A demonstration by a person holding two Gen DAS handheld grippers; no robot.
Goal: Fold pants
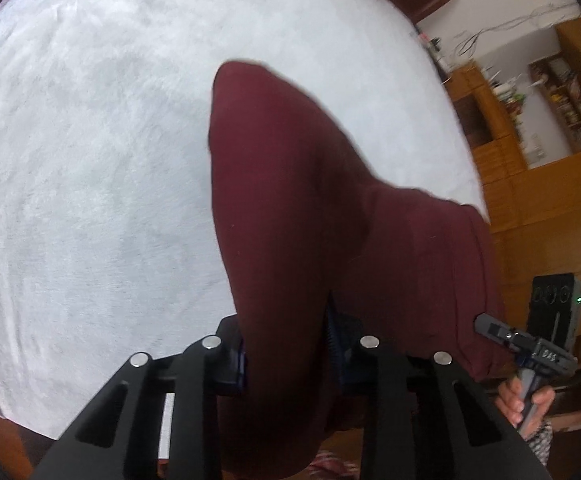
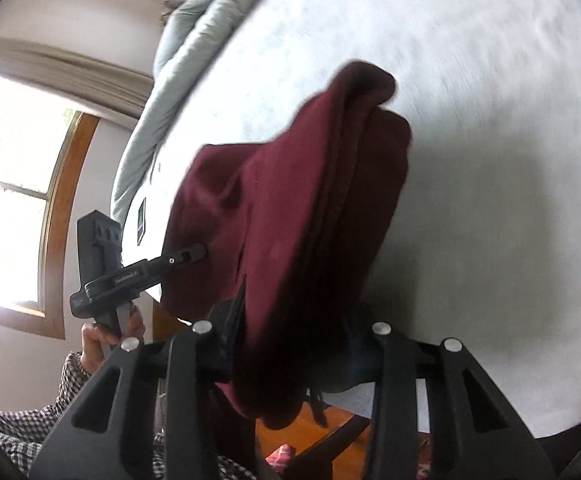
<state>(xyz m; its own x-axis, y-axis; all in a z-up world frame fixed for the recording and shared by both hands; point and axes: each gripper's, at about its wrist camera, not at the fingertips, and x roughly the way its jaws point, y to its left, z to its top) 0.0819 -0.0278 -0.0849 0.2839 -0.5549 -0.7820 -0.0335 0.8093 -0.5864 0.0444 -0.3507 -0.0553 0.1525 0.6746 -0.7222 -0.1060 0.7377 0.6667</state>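
Note:
Dark maroon pants (image 1: 290, 208) hang in the air above a white bedspread (image 1: 90, 160). My left gripper (image 1: 286, 356) is shut on one end of the pants, which drape over its fingers. My right gripper (image 2: 286, 344) is shut on the other end of the pants (image 2: 290, 208), which are bunched and folded over it. The right gripper also shows in the left wrist view (image 1: 486, 326) at the pants' edge. The left gripper also shows in the right wrist view (image 2: 198, 250), pinching the cloth.
A pale blue duvet (image 2: 194, 52) lies bunched along the far side of the bedspread (image 2: 490, 160). Wooden cabinets and shelves (image 1: 530, 160) stand beyond the bed. A window (image 2: 10, 184) is at the left. A wooden floor (image 2: 314, 432) shows below the bed edge.

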